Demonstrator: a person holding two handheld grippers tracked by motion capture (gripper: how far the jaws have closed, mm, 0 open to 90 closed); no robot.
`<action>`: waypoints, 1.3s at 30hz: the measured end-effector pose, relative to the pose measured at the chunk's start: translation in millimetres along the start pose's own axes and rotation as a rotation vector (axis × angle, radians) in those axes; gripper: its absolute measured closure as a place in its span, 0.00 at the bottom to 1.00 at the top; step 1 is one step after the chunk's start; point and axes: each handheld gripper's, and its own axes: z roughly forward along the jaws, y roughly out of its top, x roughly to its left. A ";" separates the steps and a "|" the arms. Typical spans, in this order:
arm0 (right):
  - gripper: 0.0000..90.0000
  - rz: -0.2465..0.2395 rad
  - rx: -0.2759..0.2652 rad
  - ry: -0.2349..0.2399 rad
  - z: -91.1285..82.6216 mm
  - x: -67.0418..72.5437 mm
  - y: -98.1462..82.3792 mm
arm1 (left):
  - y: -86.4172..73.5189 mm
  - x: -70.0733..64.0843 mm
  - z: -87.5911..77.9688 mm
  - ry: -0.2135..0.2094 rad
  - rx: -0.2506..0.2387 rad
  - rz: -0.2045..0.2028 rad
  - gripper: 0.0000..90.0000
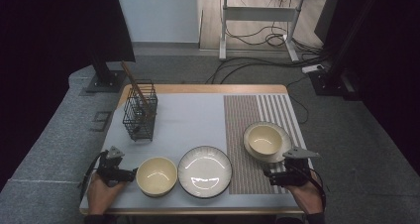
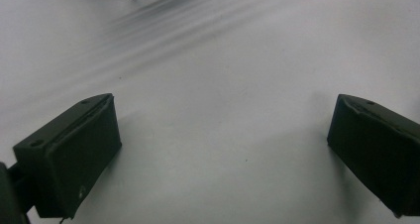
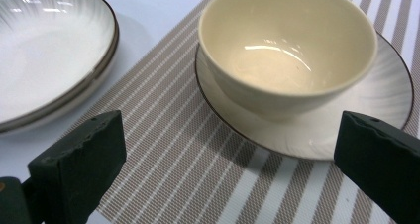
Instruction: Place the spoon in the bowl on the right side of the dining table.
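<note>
Room is dim, dark at both sides and corners of the high view; light falls from above onto the table [image 1: 198, 110], which reads bright against the black surroundings. High view is soft and low in detail, slightly grainy. A white glare patch sits on the centre plate [image 1: 204, 171]. The wire basket [image 1: 140, 112] casts only a faint shadow.

Left gripper view: pale surface evenly lit, streaky motion blur near the top, soft shadows beside the black pads [image 2: 69, 154], which are a bit out of focus.

Right gripper view: sharper, bright; highlights inside the cream bowl [image 3: 287, 45], soft shadow under it on the saucer [image 3: 386, 95]. Near pads [image 3: 79, 164] blurred.
</note>
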 end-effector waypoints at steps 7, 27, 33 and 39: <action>0.00 -0.002 -0.007 0.018 2.1 5.4 8.8 | 0.0 0.0 0.0 0.000 0.000 0.000 0.00; 0.02 -0.052 0.012 0.068 16.3 21.2 33.8 | 0.1 0.1 0.0 -0.001 0.000 -0.001 0.00; 0.06 -0.053 -0.011 0.098 18.7 24.2 39.5 | 0.1 0.2 0.0 -0.001 0.001 -0.001 0.00; 0.07 -0.084 0.001 0.110 24.8 29.4 45.8 | 0.1 0.2 0.0 -0.001 0.001 0.000 0.00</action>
